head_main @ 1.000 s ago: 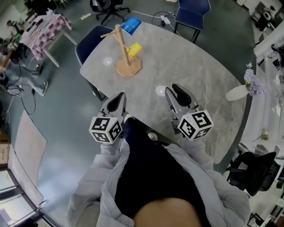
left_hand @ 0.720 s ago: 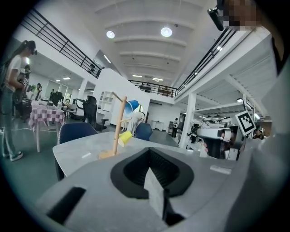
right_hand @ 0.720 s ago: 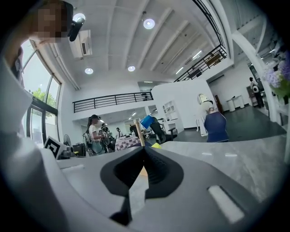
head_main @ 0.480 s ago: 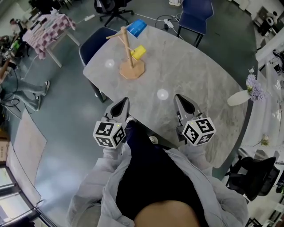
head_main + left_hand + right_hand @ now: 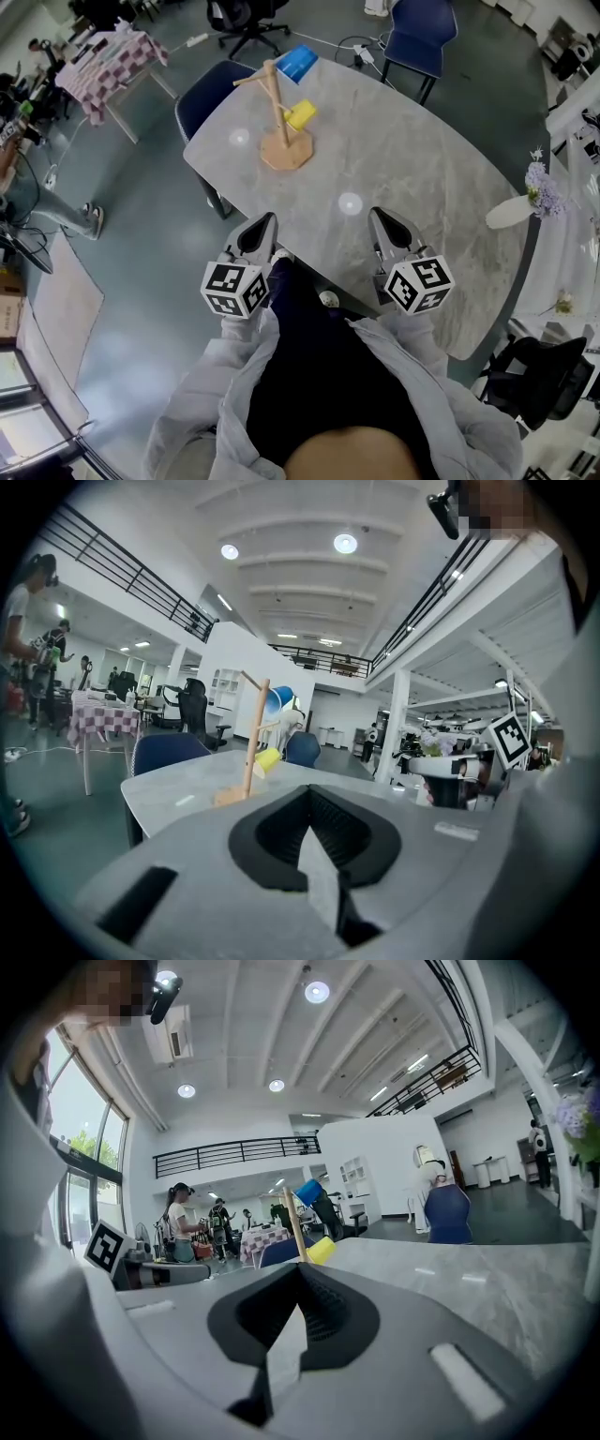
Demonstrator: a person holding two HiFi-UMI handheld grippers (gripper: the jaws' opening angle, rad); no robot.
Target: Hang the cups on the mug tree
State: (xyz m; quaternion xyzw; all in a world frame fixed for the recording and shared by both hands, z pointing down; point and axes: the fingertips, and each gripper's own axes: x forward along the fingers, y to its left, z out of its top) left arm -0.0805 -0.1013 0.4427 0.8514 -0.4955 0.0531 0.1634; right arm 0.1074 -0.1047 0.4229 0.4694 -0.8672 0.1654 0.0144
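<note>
A wooden mug tree (image 5: 281,122) stands on the far left part of the grey oval table (image 5: 422,178). A blue cup (image 5: 298,62) hangs near its top and a yellow cup (image 5: 301,116) hangs lower on its right side. The same tree shows far off in the left gripper view (image 5: 249,742) and the right gripper view (image 5: 296,1222). My left gripper (image 5: 262,226) hovers at the table's near edge, shut and empty. My right gripper (image 5: 386,221) is beside it over the table, also shut with nothing between its jaws.
A white vase with purple flowers (image 5: 520,199) lies near the table's right edge. Blue chairs (image 5: 417,28) stand beyond the table, and another (image 5: 202,98) at its left. A checkered small table (image 5: 108,61) stands far left. The person's torso fills the lower middle.
Both grippers have drawn slightly back toward the body and the view has shifted, so the mug tree sits a little further right. The right gripper's jaws have closed.
</note>
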